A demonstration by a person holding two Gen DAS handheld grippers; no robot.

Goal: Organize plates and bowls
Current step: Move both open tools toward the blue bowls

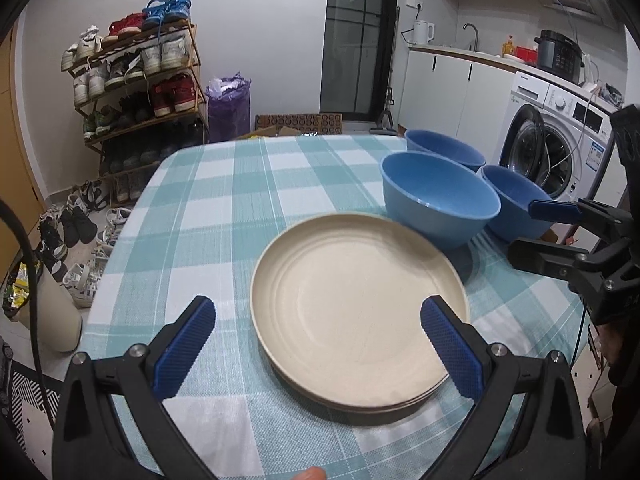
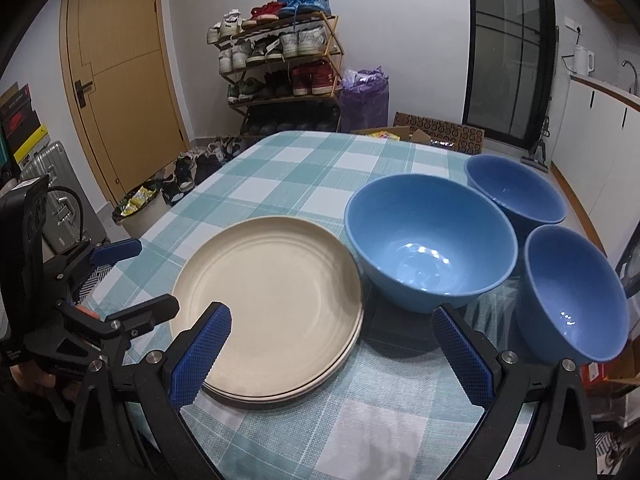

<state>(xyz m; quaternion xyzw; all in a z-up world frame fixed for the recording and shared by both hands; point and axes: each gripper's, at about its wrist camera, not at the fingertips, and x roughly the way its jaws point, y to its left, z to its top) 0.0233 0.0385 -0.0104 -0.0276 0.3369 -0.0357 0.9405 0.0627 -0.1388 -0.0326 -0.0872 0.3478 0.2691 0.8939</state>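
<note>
Both grippers, left (image 1: 318, 338) and right (image 2: 332, 346), hover with fingers wide and empty; the beige plate stack (image 1: 356, 316) fills centre frame, touching the nearest blue bowl (image 2: 430, 240), so a careless grab may knock it.

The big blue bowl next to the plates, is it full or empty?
Empty. The right wrist view looks straight into the big blue bowl and shows only its bare, shiny bottom.

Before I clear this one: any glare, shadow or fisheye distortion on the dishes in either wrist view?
Left wrist: strong barrel bend at the dark corners; plate stack evenly lit and slightly soft, without glare. Right wrist: small ceiling-light glints in the big bowl and the near bowl; a dark shadow on the tablecloth under the big bowl; edges curve and darken likewise.
</note>
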